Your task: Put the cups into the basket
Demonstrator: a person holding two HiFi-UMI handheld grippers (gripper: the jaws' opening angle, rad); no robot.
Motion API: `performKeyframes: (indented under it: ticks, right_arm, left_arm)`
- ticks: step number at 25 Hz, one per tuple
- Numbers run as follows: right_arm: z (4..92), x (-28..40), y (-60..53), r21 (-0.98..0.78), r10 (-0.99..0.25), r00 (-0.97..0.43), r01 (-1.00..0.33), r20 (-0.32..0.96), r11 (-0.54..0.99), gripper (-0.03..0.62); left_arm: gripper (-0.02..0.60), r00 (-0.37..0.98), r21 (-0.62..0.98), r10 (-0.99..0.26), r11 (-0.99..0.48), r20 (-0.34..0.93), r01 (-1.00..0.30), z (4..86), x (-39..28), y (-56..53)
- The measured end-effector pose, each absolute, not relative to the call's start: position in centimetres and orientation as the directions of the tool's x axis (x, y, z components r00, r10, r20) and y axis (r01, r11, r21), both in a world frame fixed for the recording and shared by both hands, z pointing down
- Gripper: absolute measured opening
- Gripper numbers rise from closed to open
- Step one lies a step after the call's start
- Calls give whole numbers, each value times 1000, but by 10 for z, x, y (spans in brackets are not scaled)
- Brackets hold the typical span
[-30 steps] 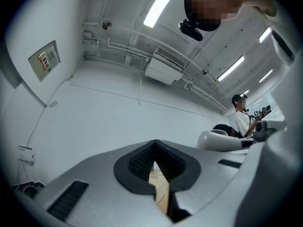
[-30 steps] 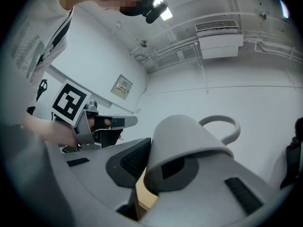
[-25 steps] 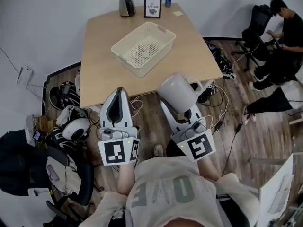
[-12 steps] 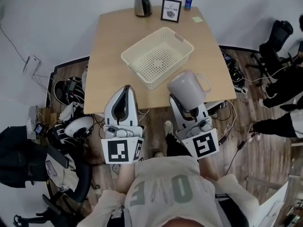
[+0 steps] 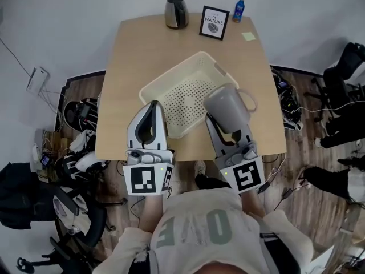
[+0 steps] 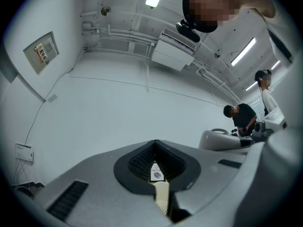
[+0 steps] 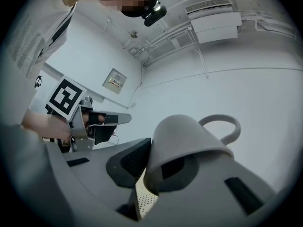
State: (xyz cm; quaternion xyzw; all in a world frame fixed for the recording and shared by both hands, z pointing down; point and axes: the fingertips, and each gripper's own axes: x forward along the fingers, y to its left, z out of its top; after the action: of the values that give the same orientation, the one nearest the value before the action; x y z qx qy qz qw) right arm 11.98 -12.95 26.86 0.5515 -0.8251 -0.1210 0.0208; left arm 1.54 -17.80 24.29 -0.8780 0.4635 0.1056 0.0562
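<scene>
Left hand-held gripper (image 5: 151, 110) points forward, jaws together, nothing between them. Right hand-held gripper (image 5: 228, 131) is alongside it, also pointing forward, jaws clamped on the rim of a tilted cup (image 5: 227, 106) with its handle to the right. Bare left forearm (image 5: 149, 210) is close to the torso.

The basket (image 5: 171, 72) sits mid-tabletop (image 5: 128, 56), open at the top, its perforated floor free toward the far and left sides inside raised walls. The grey cup (image 5: 227, 104), clamped in the right tool (image 5: 223, 124), hangs over the basket's near right rim. The left tool (image 5: 151, 110), jaws together, covers the near left wall. A kettle (image 5: 176, 12), framed picture (image 5: 214, 22) and bottle (image 5: 238, 9) line the far edge, while the left strip lies bare
</scene>
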Motion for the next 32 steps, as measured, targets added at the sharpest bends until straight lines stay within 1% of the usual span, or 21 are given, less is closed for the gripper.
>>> performKeyframes:
  ticks: [4, 8, 12, 17, 20, 25, 30, 32]
  right_arm:
    - [281, 148, -169, 213, -913, -404, -898, -57, 384, 34]
    - [290, 171, -198, 204, -911, -410, -896, -41, 394, 34]
    - [293, 181, -219, 194, -913, -406, -898, -28, 394, 34]
    - [293, 181, -243, 201, -913, -407, -896, -18, 395, 34]
    - [294, 176, -252, 243, -906, -424, -877, 13, 414, 34]
    - [317, 163, -266, 405, -868, -470, -771, 159, 491, 34]
    - [331, 150, -274, 458, -855, -473, -724, 213, 516, 34]
    - [339, 142, -278, 507, -839, -479, -672, 257, 539, 34]
  left_arm:
    - [5, 530, 3, -821, -543, -214, -840, 248, 37, -216]
    - [5, 510, -5, -838, -519, -194, -855, 254, 51, -243]
    - [5, 504, -20, -848, -508, -168, -861, 257, 57, -262]
    - [5, 508, -26, -842, -513, -182, -858, 252, 60, -285]
    - [5, 523, -31, -831, -527, -190, -849, 248, 61, -293]
    - [5, 520, -21, -831, -527, -201, -850, 246, 55, -306]
    - [5, 505, -9, -843, -513, -187, -858, 254, 48, -314]
    - [5, 501, -3, -845, -509, -185, -860, 256, 42, -316]
